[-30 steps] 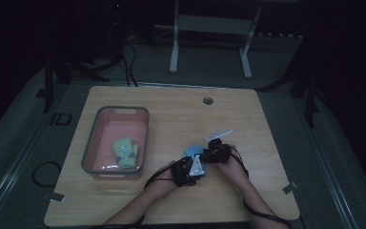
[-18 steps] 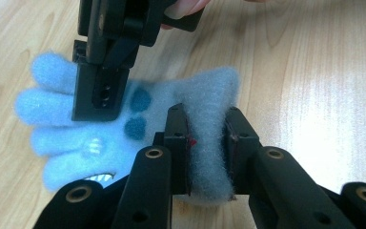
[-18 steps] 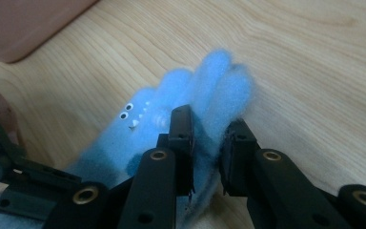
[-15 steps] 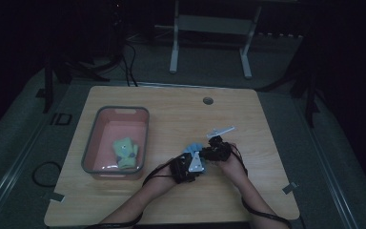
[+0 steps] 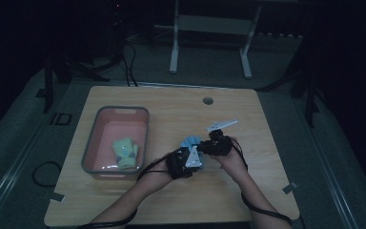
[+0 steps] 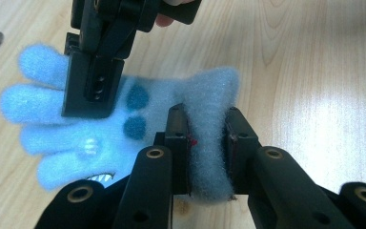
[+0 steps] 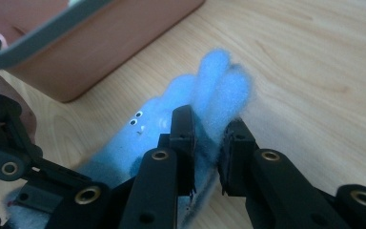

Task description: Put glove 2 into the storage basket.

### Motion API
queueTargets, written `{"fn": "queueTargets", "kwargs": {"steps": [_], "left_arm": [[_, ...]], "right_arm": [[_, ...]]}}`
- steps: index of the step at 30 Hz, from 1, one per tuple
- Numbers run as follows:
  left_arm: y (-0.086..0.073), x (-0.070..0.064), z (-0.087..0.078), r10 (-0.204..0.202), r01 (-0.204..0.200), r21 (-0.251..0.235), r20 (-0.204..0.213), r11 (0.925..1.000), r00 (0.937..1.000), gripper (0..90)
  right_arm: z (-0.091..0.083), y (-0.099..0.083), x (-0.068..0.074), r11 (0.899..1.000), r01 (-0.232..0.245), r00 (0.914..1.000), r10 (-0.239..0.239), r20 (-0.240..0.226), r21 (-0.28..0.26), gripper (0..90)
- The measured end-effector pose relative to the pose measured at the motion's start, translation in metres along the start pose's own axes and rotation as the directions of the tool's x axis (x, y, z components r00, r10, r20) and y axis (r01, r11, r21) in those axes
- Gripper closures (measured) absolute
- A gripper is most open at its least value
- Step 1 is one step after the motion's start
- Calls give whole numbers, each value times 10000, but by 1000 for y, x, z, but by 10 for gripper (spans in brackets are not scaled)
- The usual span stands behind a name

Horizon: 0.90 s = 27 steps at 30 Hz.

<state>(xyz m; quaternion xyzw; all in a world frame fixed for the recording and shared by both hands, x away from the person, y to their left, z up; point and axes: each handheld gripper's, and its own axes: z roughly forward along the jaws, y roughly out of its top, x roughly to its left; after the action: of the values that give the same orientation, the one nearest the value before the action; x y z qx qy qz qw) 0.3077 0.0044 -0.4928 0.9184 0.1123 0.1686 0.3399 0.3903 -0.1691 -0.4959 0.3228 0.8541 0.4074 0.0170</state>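
A fuzzy light-blue glove (image 6: 100,138) with dark dots and a small face lies just above the wooden table (image 5: 248,191), held at both ends. My left gripper (image 6: 208,124) is shut on the glove's cuff. My right gripper (image 7: 209,131) is shut on its finger end (image 7: 219,76). In the high view the glove (image 5: 189,141) sits between the left gripper (image 5: 190,151) and the right gripper (image 5: 205,145), just right of the tub. The right gripper (image 6: 93,86) reaches down over the glove's fingers in the left gripper view.
A pink tub with a grey rim (image 5: 91,143) stands at the table's left, and a green glove (image 5: 125,152) lies in it. The tub's wall (image 7: 100,33) is close behind the blue glove. A round cable hole (image 5: 208,100) sits near the far edge.
Both grippers, still holding the blue glove, have drifted slightly away from the person. The grips look unchanged.
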Motion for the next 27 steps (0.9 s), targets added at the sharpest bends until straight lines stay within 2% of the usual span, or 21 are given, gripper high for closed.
{"fn": "queueTargets", "kwargs": {"steps": [8,13,27], "left_arm": [[2,7,-18,46,-44,88,-235,10000,9997,767],[1,13,-30,16,-12,115,-323,9999,9995,767],[-7,22,-54,-51,70,280,-680,9996,9977,767]], "right_arm": [[-3,19,10,9996,249,9997,-249,19,-158,785],[-3,31,15,9990,349,9992,-354,-167,-275,785],[5,59,31,9970,691,9969,-703,-357,-344,786]]}}
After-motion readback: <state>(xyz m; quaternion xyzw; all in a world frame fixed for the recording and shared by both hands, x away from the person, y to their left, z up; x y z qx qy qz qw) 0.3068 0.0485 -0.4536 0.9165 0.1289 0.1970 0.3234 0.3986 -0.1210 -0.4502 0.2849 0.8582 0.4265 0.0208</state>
